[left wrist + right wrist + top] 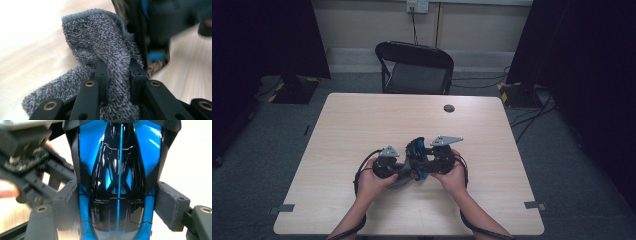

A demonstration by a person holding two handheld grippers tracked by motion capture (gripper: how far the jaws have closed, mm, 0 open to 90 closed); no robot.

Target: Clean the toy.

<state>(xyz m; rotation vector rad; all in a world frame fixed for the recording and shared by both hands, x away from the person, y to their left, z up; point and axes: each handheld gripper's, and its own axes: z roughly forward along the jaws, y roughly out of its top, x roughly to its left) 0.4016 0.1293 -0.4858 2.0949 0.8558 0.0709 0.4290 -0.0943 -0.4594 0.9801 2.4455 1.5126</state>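
1. High view: both hands meet near the middle of the desk (362, 120), toward its near edge. The left hand-held gripper (398, 172) and right hand-held gripper (421, 161) point at each other, almost touching. A blue-and-black toy car (416, 156) sits between them, with a grey cloth (401, 179) beneath the left one. A small dark disc (449, 108) lies near the far right corner. A black folding chair (416, 67) stands beyond the far edge.

2. Left gripper view: the left hand-held gripper (117, 75) is clamped narrow on the grey cloth (100, 45), terry fabric bunched between both jaws and rising above them. The cloth's hemmed edge lies against the toy car (150, 27), which is blurred. Pale desk surface shows on either side.

3. Right gripper view: the right hand-held gripper (118, 207) grips the toy car (118, 170) across its body, padded jaws pressing both flanks, glossy blue and black panels facing the camera. The left hand-held gripper's body (27, 165) sits close at the left.
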